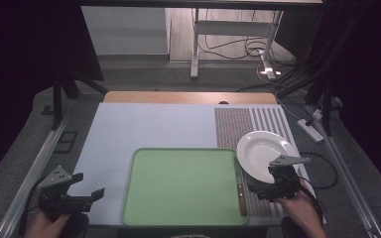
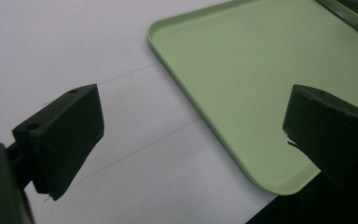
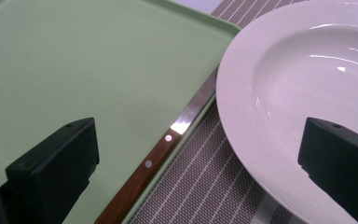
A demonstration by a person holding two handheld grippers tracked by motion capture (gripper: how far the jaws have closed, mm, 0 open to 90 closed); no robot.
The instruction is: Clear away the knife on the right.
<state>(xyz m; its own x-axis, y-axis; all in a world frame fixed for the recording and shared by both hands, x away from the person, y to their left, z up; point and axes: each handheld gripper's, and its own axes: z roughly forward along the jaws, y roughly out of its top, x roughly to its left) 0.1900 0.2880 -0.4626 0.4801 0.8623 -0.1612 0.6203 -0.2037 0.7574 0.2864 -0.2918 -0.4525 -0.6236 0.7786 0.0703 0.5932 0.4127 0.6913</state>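
Note:
A pale green tray (image 1: 186,186) lies empty at the front middle of the table. A knife with a wooden handle (image 1: 241,193) rests along the tray's right edge, handle toward me; the right gripper view has its handle (image 3: 135,179) and steel blade (image 3: 193,109) between my jaws. A white deep plate (image 1: 263,153) sits on the striped mat right of the tray. My right gripper (image 1: 264,191) hovers open just above the knife handle and the plate's near rim (image 3: 242,126). My left gripper (image 1: 90,186) stands open left of the tray, over the white table, near the tray corner (image 2: 279,184).
A grey striped placemat (image 1: 250,124) covers the table's right part. The white table cover (image 1: 144,126) stretches behind and left of the tray. Cables and a desk frame (image 1: 228,29) lie on the floor beyond the table.

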